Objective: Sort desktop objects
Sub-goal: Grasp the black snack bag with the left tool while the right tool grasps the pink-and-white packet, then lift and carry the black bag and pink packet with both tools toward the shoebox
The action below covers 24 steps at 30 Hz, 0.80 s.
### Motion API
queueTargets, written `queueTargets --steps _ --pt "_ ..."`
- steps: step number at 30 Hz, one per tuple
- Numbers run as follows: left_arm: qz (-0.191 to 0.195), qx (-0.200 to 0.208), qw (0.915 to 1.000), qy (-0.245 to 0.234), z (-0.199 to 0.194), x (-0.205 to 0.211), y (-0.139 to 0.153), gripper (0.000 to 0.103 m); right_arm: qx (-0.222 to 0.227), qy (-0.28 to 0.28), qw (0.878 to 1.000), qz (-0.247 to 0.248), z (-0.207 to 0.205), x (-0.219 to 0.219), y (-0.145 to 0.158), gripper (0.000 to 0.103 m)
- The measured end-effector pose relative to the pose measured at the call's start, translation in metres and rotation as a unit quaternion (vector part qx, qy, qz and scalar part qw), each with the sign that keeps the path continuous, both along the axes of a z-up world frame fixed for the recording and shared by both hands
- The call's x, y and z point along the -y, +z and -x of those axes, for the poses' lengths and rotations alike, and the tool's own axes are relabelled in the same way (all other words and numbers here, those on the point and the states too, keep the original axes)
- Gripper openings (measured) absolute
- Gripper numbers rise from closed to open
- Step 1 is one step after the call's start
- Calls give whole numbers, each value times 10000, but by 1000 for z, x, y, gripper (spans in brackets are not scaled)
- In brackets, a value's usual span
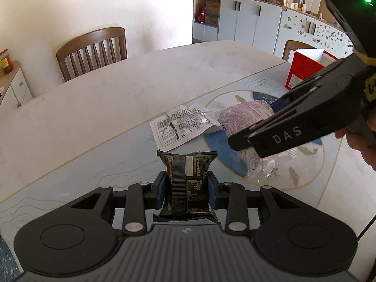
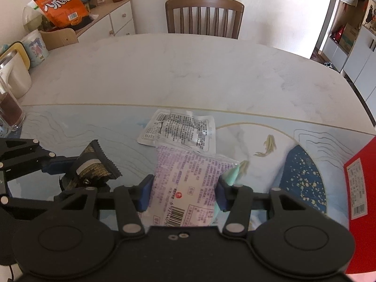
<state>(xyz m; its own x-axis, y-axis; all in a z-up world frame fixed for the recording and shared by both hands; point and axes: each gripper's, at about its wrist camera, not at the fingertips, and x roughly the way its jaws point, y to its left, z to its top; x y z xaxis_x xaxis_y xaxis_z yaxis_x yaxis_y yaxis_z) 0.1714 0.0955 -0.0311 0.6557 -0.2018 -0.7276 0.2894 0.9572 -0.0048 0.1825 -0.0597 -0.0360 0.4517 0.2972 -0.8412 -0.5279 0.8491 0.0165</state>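
A small black snack packet (image 1: 188, 183) with gold print is pinched upright between the blue pads of my left gripper (image 1: 186, 189), lifted off the mat. In the right wrist view the same black packet (image 2: 94, 166) shows at the left, held by the left gripper (image 2: 68, 166). My right gripper (image 2: 183, 192) is shut on a purple-printed clear packet (image 2: 185, 178), which hangs above the mat; a mint green edge shows at its right side. That right gripper (image 1: 249, 138) crosses the left wrist view holding the purple packet (image 1: 244, 115). A white foil packet (image 1: 183, 127) (image 2: 181, 129) with black print lies flat on the mat.
A red box (image 1: 303, 70) (image 2: 359, 188) stands at the right on the blue fish-pattern mat (image 2: 303, 176). The marble table (image 2: 183, 70) stretches beyond, with a wooden chair (image 2: 204, 16) behind it. Jars, a glass (image 2: 9, 110) and an orange snack bag (image 2: 61, 2) crowd the far left.
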Motion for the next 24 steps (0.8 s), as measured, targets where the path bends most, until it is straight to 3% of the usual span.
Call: queueTargets --steps 24 --pt "143 43 9999 -5 17 59 48 34 204 44 9993 -322 28 82 46 52"
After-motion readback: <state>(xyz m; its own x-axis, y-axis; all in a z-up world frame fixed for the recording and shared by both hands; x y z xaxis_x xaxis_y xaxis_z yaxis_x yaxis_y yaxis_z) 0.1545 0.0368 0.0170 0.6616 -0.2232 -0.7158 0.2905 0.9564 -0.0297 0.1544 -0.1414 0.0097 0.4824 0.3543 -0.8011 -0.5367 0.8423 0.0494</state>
